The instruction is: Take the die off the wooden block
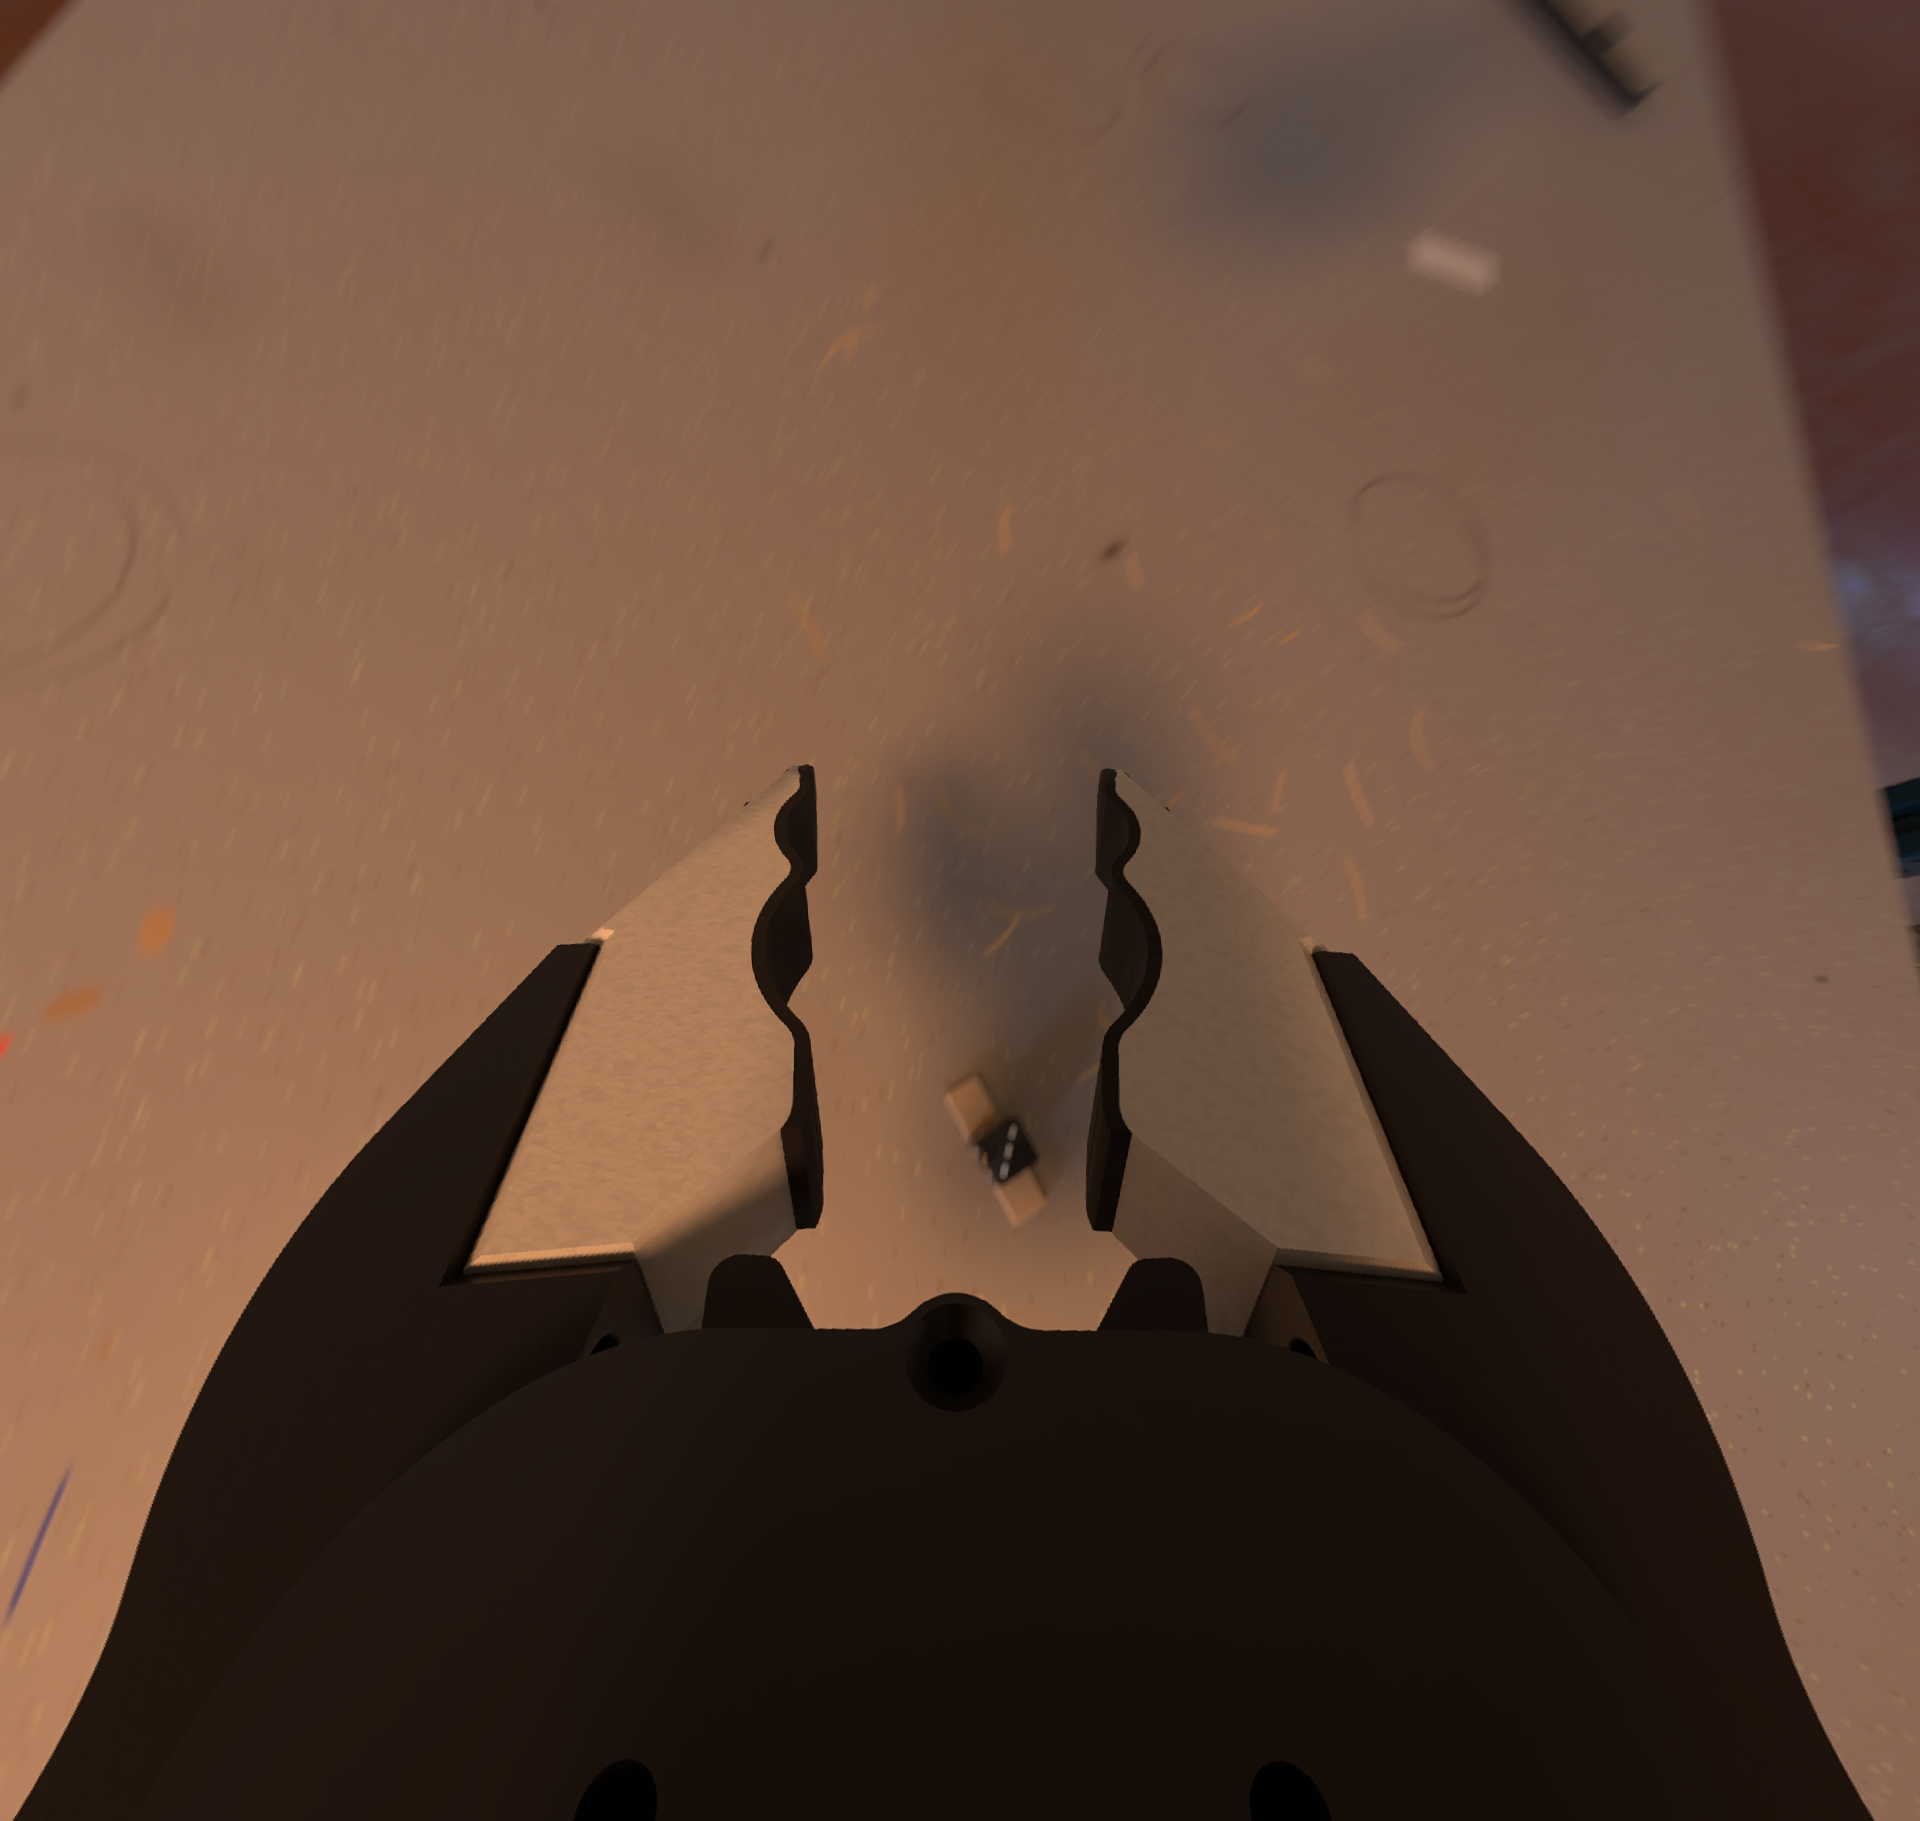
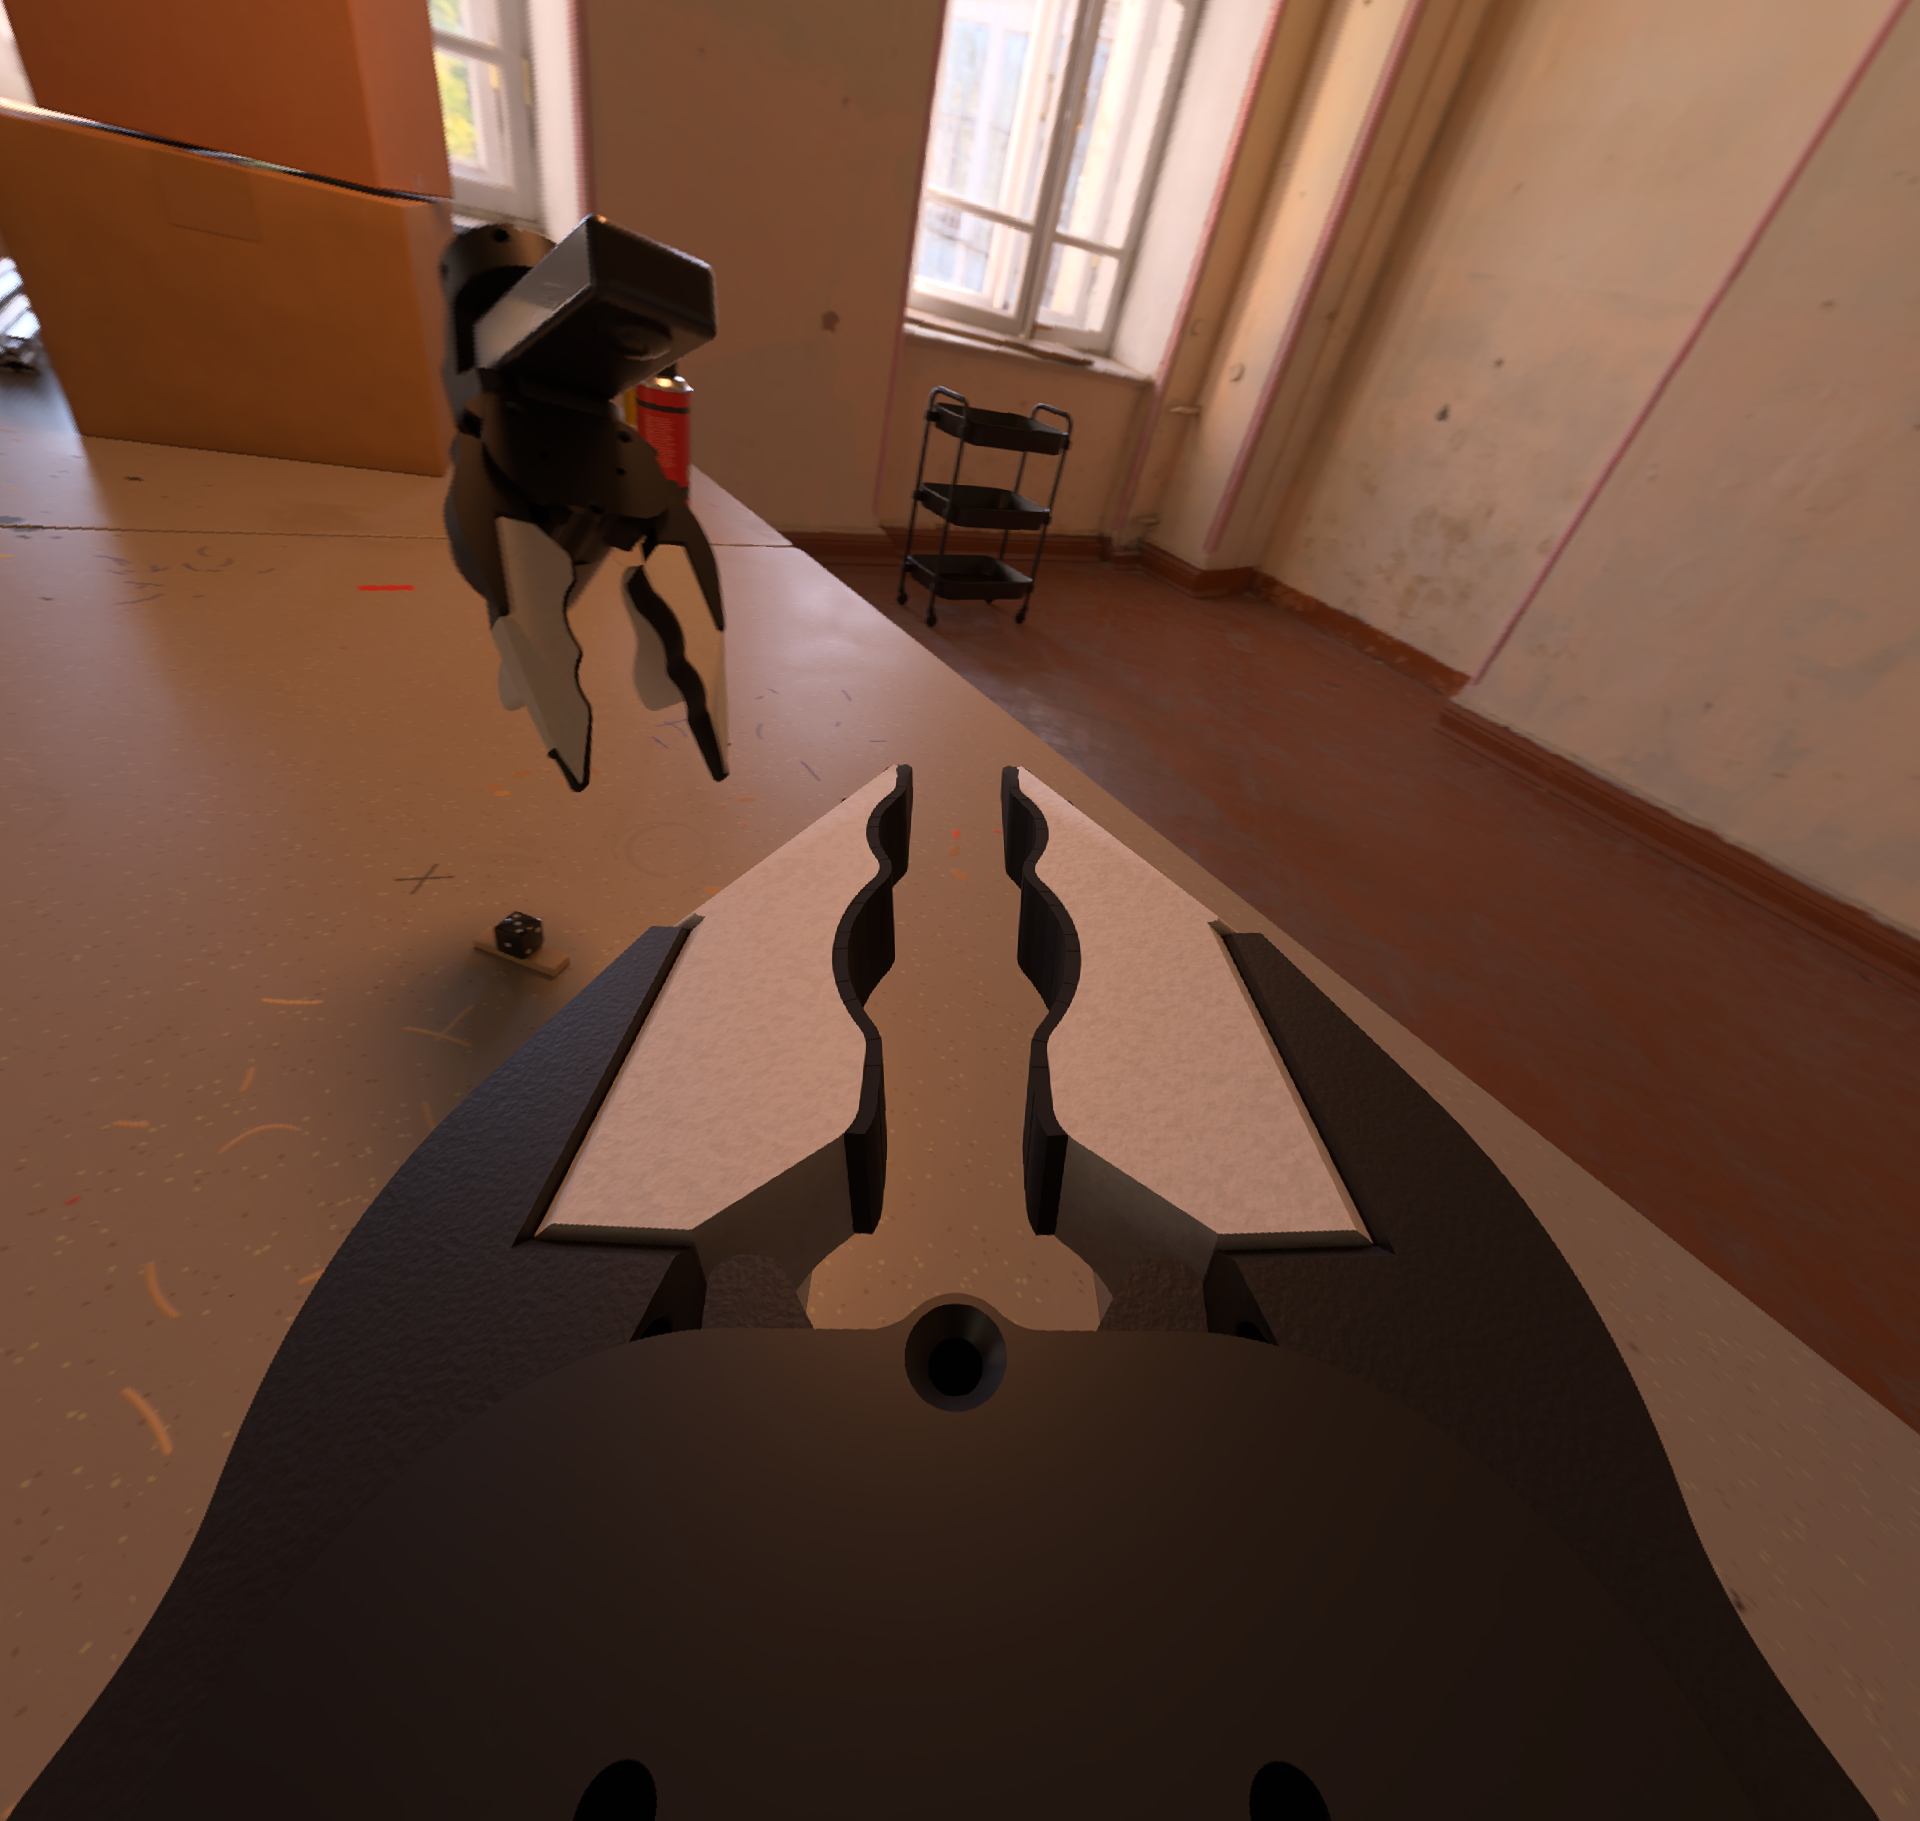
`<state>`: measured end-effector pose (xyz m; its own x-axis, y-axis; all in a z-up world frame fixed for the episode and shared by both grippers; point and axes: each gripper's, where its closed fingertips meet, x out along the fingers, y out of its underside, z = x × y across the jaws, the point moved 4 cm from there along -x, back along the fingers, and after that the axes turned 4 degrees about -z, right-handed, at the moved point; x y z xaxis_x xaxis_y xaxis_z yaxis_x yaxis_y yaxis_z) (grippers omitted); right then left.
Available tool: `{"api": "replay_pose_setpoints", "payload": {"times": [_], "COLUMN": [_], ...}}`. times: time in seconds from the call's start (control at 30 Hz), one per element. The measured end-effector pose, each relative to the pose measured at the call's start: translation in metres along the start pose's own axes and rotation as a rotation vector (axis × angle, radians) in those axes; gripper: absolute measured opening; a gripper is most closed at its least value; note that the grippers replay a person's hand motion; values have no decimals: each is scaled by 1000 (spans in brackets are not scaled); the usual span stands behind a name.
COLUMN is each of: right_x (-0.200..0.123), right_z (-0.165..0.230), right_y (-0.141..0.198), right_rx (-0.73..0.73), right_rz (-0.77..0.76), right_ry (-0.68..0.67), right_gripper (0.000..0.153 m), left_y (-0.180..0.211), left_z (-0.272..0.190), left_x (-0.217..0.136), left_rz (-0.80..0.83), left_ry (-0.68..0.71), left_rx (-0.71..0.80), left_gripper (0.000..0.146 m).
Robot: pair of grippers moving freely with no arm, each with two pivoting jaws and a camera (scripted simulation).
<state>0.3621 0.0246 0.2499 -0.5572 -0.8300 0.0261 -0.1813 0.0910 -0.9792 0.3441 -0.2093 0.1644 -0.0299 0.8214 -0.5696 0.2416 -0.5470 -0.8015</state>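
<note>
1. Left wrist view, nearest first: we note the left gripper (image 1: 956,784) looking steeply down, its fingers well apart and holding nothing.
2. Below and between those fingers (image 1: 795,940), towards their base and nearer the right one, the black die (image 1: 1008,1150) sits on the thin wooden block (image 1: 971,1106), which lies flat on the surface (image 1: 520,421). The die is apart from both fingers; the gripper hangs well above it.
3. Right wrist view, nearest first: the right gripper (image 2: 956,784) has its fingers parted by a narrower gap, with nothing between them. It points along the surface edge, and die and block lie off to its left.
4. Farther off, cardboard boxes (image 2: 229,317), a red can (image 2: 665,421) and a black trolley (image 2: 982,504) are observed; none bears on the step.
5. Judgement: the step in hand is the left gripper's descent onto the die. The die lies off-centre in the gap, so we recommend shifting until it sits midway between the fingertips.
6. We advise aligning the fingers square to two opposite faces, stopping short of the block, and closing on the die alone. Lift straight up; a skewed pinch could drag the light block or flick the die away.
</note>
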Motion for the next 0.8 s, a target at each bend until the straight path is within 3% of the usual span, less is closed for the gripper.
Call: {"api": "replay_pose_setpoints", "payload": {"times": [0.07, 0.17, 0.37, 0.53, 0.8], "right_x": [-4, -5, -3, -10, -22], "right_z": [-3, -5, 2, 2, -4], "right_y": [1, 4, 11, 7, 4], "right_rx": [-8, -18, -34, -24, -27], "right_rz": [10, 37, 106, 94, 81], "right_ry": [28, 34, -14, -26, 1], "right_gripper": [17, 17, 17, 17, 17], "left_y": [13, 28, 45, 42, 57], "left_z": [6, 9, 5, -11, -31], "left_x": [0, 3, 9, 7, -17], "left_rz": [112, 240, 398, 299, 22], "left_ry": [-71, -78, -130, -64, -253], "left_rx": [-57, -170, -196, -223, -249], "left_gripper": [56, 46, 42, 42, 55]}}
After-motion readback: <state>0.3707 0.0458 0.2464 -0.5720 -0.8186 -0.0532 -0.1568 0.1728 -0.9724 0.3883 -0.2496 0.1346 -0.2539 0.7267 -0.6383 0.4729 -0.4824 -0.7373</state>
